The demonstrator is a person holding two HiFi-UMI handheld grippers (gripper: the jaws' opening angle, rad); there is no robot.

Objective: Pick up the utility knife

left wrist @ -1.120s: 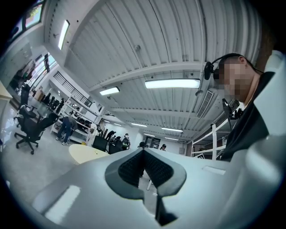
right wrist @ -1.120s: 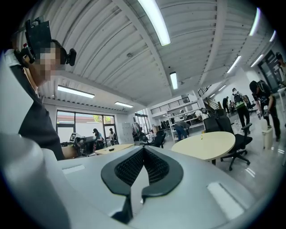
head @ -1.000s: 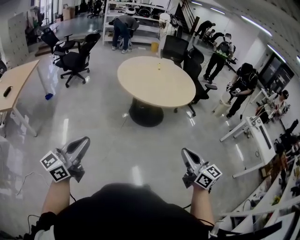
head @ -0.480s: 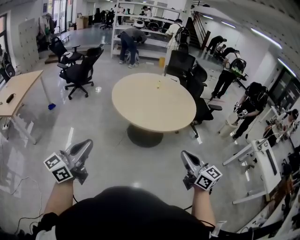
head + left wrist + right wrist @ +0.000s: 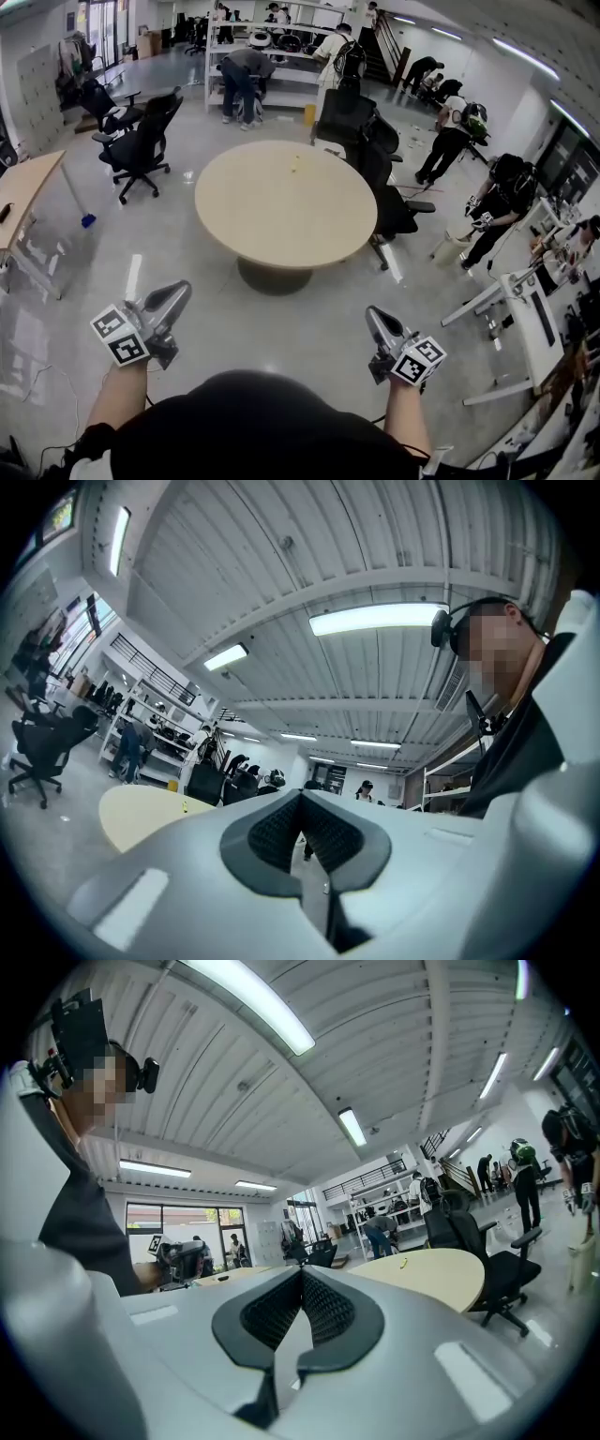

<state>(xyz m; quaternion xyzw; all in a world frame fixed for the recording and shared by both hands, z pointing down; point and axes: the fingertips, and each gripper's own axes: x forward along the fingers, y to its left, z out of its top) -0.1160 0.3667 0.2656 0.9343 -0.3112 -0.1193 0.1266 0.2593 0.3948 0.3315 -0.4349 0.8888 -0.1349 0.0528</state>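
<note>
A small yellow object (image 5: 295, 165), probably the utility knife, lies on the far part of a round beige table (image 5: 281, 211) ahead of me. It also shows as a yellow speck (image 5: 185, 806) in the left gripper view and as a speck (image 5: 402, 1261) in the right gripper view. My left gripper (image 5: 178, 290) and right gripper (image 5: 372, 314) are held out low in front of my body, well short of the table. On both, the ribbed pads (image 5: 281, 827) (image 5: 323, 1305) meet at the tips with nothing between them.
Black office chairs (image 5: 141, 141) (image 5: 380, 178) stand left of and behind the round table. A wooden desk (image 5: 19, 192) is at the far left and white desks (image 5: 516, 300) at the right. Several people stand around the room, some at the back shelves (image 5: 262, 47).
The round table has come nearer and slid left in the head view as I walk toward it. Both grippers stay shut and keep their place in front of me.
</note>
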